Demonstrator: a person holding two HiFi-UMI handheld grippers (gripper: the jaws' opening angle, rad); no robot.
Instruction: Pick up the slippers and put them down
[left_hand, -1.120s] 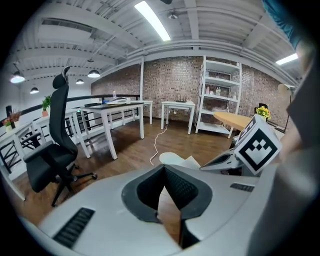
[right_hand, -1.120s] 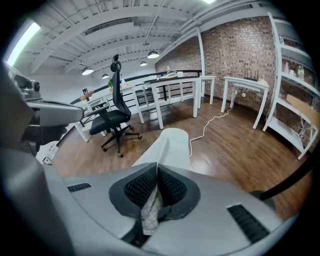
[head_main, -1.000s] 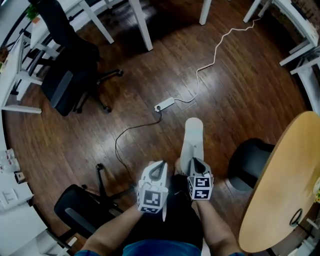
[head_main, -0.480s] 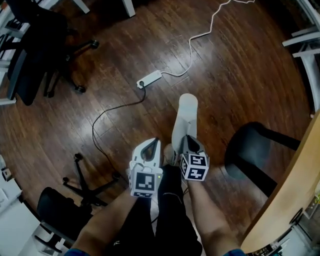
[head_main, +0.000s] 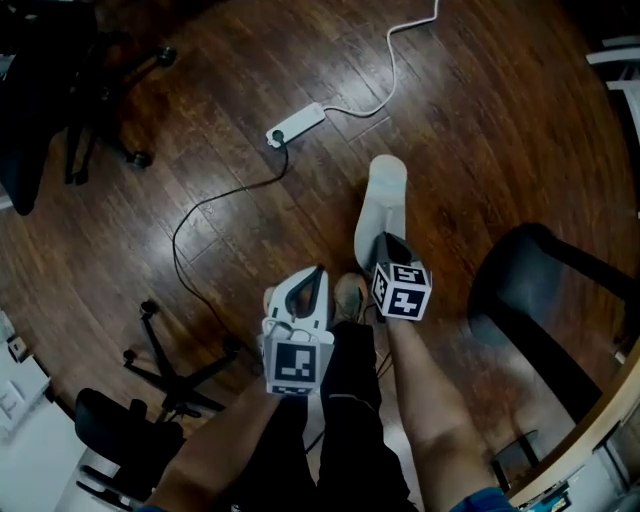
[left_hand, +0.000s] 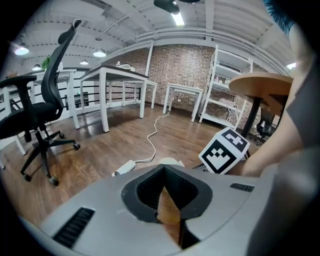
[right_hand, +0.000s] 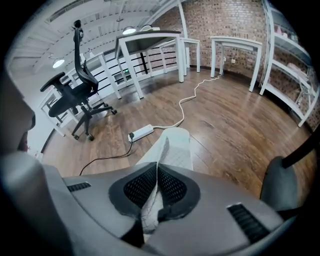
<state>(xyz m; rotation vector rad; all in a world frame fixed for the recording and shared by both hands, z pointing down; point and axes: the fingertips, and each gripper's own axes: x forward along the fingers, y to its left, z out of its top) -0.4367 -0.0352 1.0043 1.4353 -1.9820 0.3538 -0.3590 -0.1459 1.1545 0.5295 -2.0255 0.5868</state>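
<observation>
Hovering above the wood floor (head_main: 480, 120), gripping the white slipper (head_main: 382, 200) by its near end in the right gripper (head_main: 386, 244) with jaws pinched, its length pointing straight ahead toward the power strip (head_main: 296, 123), with the left gripper (head_main: 316, 272) closed alongside, seemingly on nothing, and a tan sliver (left_hand: 167, 210) between its pads too unclear to name.

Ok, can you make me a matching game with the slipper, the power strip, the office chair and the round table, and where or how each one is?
Things:
1. slipper
2. power strip
3. office chair
4. round table

Places and looks:
A. lying flat on the floor
B. light wooden top
C. pinched in the right gripper
D. black, standing on its wheels

Pairs: 1-C, 2-A, 3-D, 4-B
</observation>
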